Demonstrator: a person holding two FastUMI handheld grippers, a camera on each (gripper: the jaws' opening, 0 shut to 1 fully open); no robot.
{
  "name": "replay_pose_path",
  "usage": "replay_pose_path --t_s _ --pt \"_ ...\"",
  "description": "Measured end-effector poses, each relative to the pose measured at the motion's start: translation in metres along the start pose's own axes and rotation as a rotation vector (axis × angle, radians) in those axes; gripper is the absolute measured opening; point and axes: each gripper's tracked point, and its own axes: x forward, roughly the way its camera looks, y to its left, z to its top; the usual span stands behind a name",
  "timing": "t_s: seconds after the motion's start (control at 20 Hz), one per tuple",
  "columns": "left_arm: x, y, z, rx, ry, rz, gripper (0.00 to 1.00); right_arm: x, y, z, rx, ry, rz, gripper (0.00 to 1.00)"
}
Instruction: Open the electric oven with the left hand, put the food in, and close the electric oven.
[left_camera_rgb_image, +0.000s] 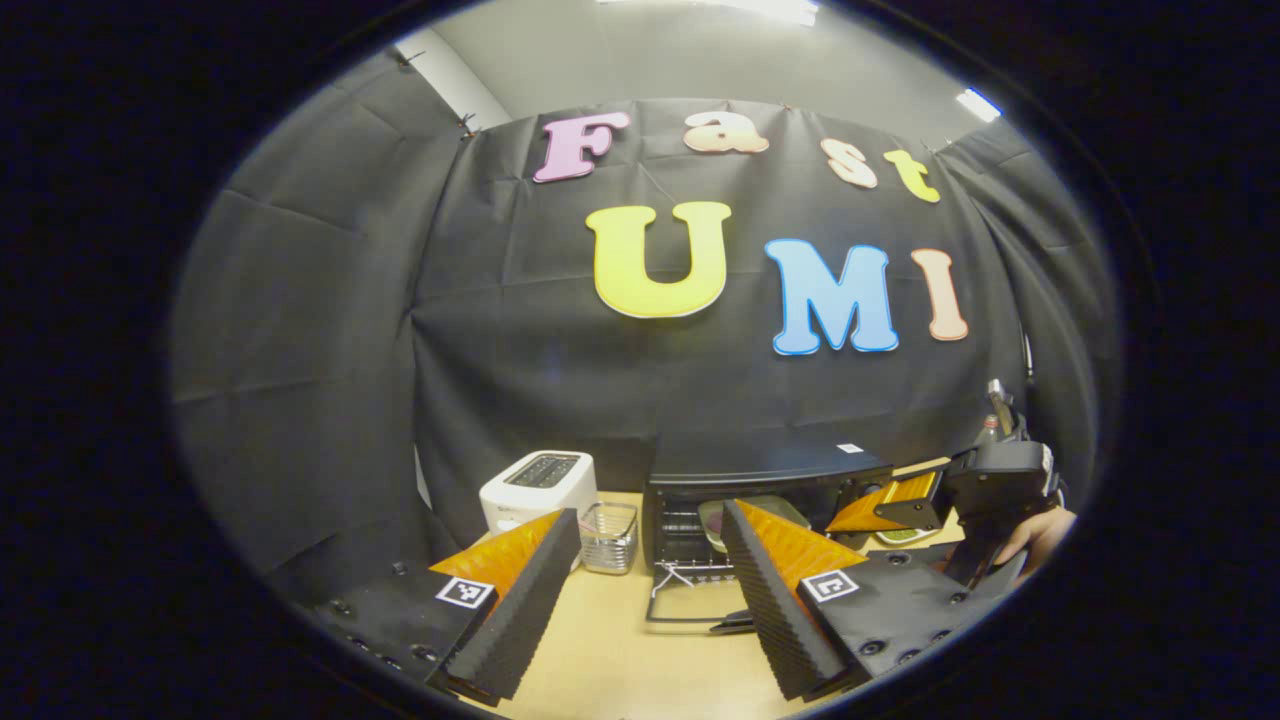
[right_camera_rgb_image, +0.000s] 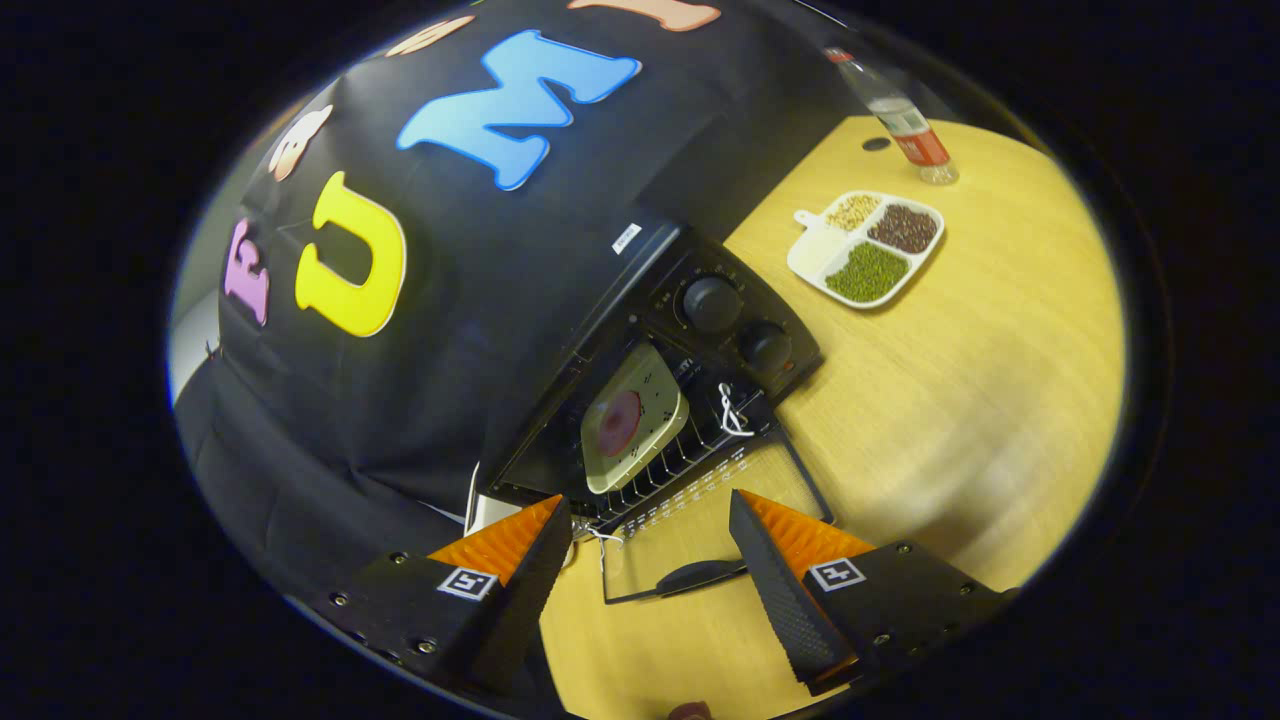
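**Electric oven open, food tray on rack, both grippers empty**

Item 1. Electric oven (left_camera_rgb_image: 765, 470): black, set on the wooden table (left_camera_rgb_image: 620, 640) against the booth's black wall. Its glass door (right_camera_rgb_image: 700, 530) is folded down flat toward the table, with the handle (right_camera_rgb_image: 700, 575) at the outer edge. Two round knobs (right_camera_rgb_image: 712, 303) are seen on the control panel in the right gripper view.

Item 2. Food tray (right_camera_rgb_image: 635, 420): pale green, rounded-square, with a red round piece of food at its middle. It is seen resting on the wire rack (right_camera_rgb_image: 680, 455) inside the oven cavity.

Item 3. Left gripper (left_camera_rgb_image: 650, 580): fingers spread wide, nothing between them, held above the table in front of the open door.

Item 4. Right gripper (right_camera_rgb_image: 650, 570): fingers spread wide, empty, held over the lowered door. In the left gripper view it is seen at the oven's right side, held by a hand (left_camera_rgb_image: 1040, 535).

Item 5. White toaster (left_camera_rgb_image: 538, 490): placed left of the oven, with a small wire basket (left_camera_rgb_image: 610, 537) between the two.

Item 6. Divided white dish (right_camera_rgb_image: 866, 247): placed on the table right of the oven, its compartments filled with green, dark and pale grains. A plastic bottle (right_camera_rgb_image: 900, 115) is seen beyond it.
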Motion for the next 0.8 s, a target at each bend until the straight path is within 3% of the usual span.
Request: replay_pose_path --t_s 0.1,0.6,0.7,0.8 --pt "-0.001 -0.011 -0.005 -0.005 0.013 -0.022 0.91 -0.017 -0.006 0.009 -0.082 -0.028 -0.006 0.97" --pt "0.009 -0.05 -0.074 -0.033 0.164 -0.098 0.92 -0.082 -0.041 0.046 -0.392 -0.17 -0.073 0.98" --pt "0.012 -0.058 -0.088 -0.029 0.191 -0.111 1.0 -0.095 -0.048 0.054 -0.435 -0.203 -0.093 0.98" --pt "0.015 -0.065 -0.103 -0.02 0.221 -0.128 1.0 -0.104 -0.056 0.061 -0.473 -0.225 -0.118 0.98"
